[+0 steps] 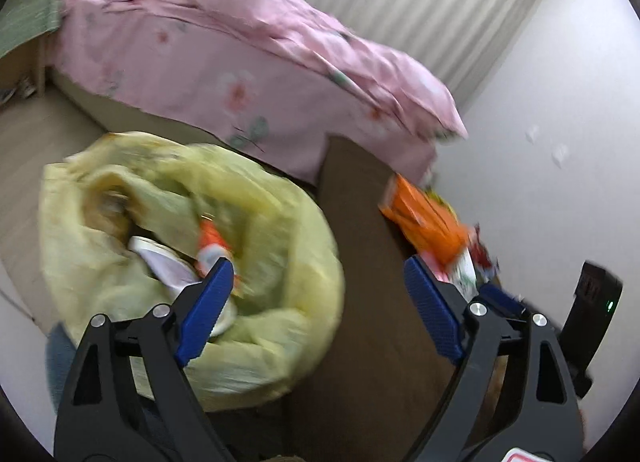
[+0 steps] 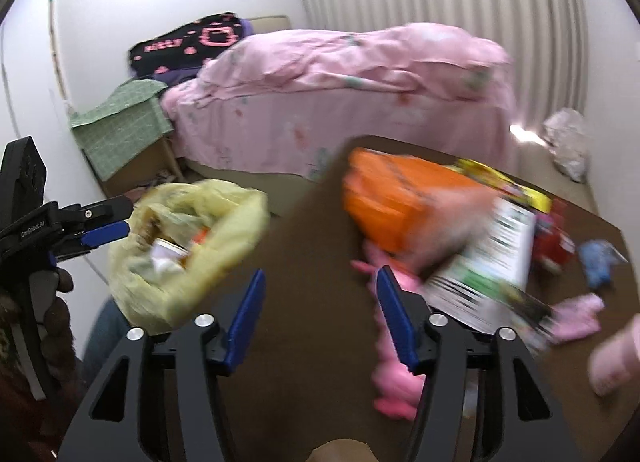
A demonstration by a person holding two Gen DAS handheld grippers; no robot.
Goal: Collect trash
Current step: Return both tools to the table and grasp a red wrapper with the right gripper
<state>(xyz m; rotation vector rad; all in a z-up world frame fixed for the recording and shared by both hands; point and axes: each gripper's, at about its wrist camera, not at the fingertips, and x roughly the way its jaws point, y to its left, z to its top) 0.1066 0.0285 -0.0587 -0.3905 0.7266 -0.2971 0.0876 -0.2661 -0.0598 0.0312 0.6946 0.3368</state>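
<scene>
A yellow trash bag [image 1: 280, 322] stands open left of the brown table [image 1: 360, 342]; a white cup [image 1: 160, 258] and an orange wrapper [image 1: 212, 242] lie inside it. My left gripper [image 1: 318, 266] is open and holds nothing, its left finger over the bag's mouth. My right gripper [image 2: 320, 274] is open too, over bare table [image 2: 312, 221], with nothing between its fingers. On the table beyond it lie an orange package [image 2: 400, 197], a white printed pack [image 2: 492, 258] and a pink toy [image 2: 396, 374]. The left gripper [image 2: 126, 215] also shows beside the bag [image 2: 192, 250].
A bed with a pink cover [image 2: 340, 101] fills the back. A green-covered nightstand [image 2: 120, 121] stands to its left. More wrappers, red [image 2: 556, 246], yellow [image 2: 508, 181] and blue [image 2: 600, 262], lie at the table's right. A white plastic bag [image 2: 568, 141] sits on the floor.
</scene>
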